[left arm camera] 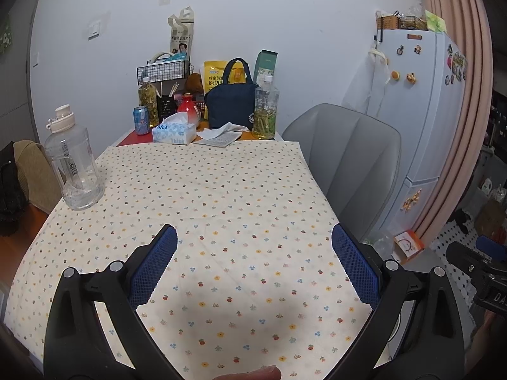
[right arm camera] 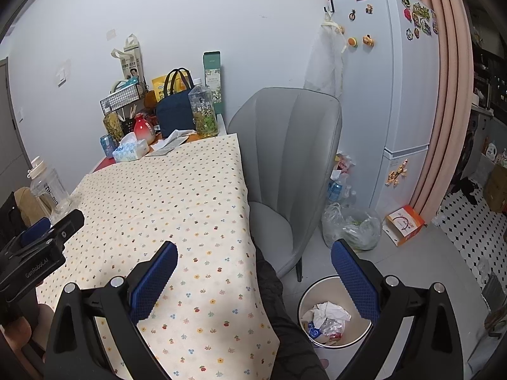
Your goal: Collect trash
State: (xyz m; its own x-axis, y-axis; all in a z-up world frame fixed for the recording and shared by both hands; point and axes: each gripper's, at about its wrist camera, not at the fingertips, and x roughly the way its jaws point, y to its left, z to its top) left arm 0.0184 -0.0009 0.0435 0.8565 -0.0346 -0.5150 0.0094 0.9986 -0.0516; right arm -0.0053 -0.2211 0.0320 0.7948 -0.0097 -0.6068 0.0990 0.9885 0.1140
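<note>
A: How far is the collecting, you think?

B: I judge it nearly finished. The cloth [left arm camera: 202,196] on the table is bare in its near and middle part. On its left edge stands only a jug [left arm camera: 74,161]. At the far edge lie a tissue box [left arm camera: 174,131] and a crumpled paper [left arm camera: 221,131] beside a bottle [left arm camera: 266,110]. This paper may be the trash that is left, but I cannot be sure.

A: And the grippers?

B: The left gripper [left arm camera: 255,247] hangs over the cloth with its jaws wide apart and nothing between them. The right gripper [right arm camera: 255,264] is the same, spread and empty, over the right edge of the table.

A: Where is the trash already collected?

B: In the bin [right arm camera: 336,313] on the floor, just off the near right corner of the table. Only the right view shows it, with white paper and wrappers inside. It shows also a plastic bag [right arm camera: 351,224] near the fridge [right arm camera: 402,95]. The left view shows the far-edge things more clearly, but no bin.
</note>
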